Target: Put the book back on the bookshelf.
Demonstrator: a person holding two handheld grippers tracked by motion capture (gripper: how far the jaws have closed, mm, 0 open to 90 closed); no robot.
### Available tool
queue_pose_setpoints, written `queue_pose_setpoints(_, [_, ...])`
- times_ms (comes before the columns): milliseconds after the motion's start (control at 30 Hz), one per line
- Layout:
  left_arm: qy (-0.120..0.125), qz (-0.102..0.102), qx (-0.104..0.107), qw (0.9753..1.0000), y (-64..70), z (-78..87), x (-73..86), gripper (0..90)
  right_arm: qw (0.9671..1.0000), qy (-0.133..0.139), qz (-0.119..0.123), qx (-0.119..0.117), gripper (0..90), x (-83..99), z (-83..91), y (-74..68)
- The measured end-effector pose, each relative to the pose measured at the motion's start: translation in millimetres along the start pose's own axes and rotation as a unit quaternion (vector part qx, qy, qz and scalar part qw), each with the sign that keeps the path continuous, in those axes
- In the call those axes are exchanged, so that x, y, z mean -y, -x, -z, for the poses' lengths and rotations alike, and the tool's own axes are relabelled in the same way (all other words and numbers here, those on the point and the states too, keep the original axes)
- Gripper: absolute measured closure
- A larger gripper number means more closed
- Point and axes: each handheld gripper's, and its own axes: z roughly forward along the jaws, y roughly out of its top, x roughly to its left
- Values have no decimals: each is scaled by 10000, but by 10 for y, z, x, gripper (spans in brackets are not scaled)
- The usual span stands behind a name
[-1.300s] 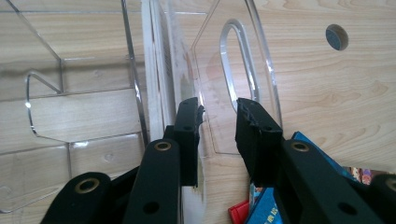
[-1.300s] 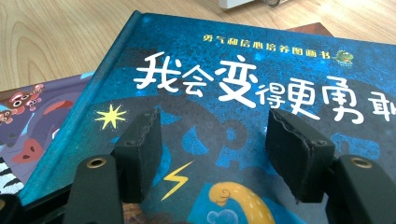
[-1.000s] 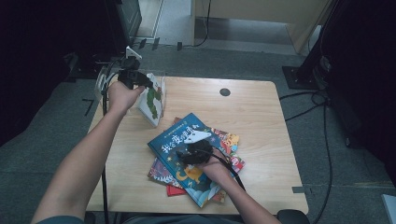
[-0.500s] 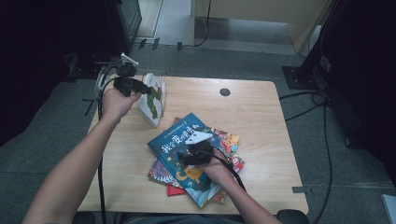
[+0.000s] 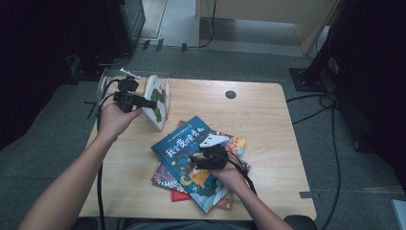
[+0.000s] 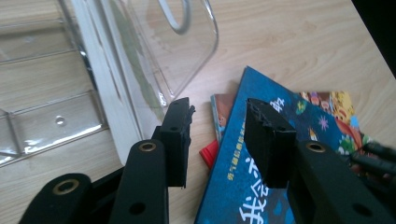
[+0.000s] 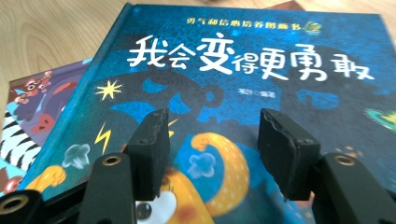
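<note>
The table carries a clear rack just ahead of the left claw, whose jaws stand wide and empty beside a white book in it. The blue book, titled "我会变得更勇敢", tops the pile directly under the right claw, also wide and empty.

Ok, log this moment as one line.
left hand-held gripper: open, beside clear rack | right hand-held gripper: open, over blue book | book stack: on table
</note>
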Motion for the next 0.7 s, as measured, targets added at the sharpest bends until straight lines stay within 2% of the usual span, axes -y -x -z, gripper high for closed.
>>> queue_pose_setpoints(133, [-65,-125,7,9999,-6,-38,151,585,9999,117,68,104,478,27,99,17])
queue_pose_setpoints(333, [-35,-269,157,9995,6,-90,345,533,9999,146,-22,46,506,101,208,67])
queue_pose_setpoints(500, [-52,-445,272,9986,30,-146,460,493,9998,160,-123,59,512,160,296,120])
queue_pose_setpoints(700, [-44,-544,473,9974,71,-233,561,461,9995,175,-187,164,547,255,454,202])
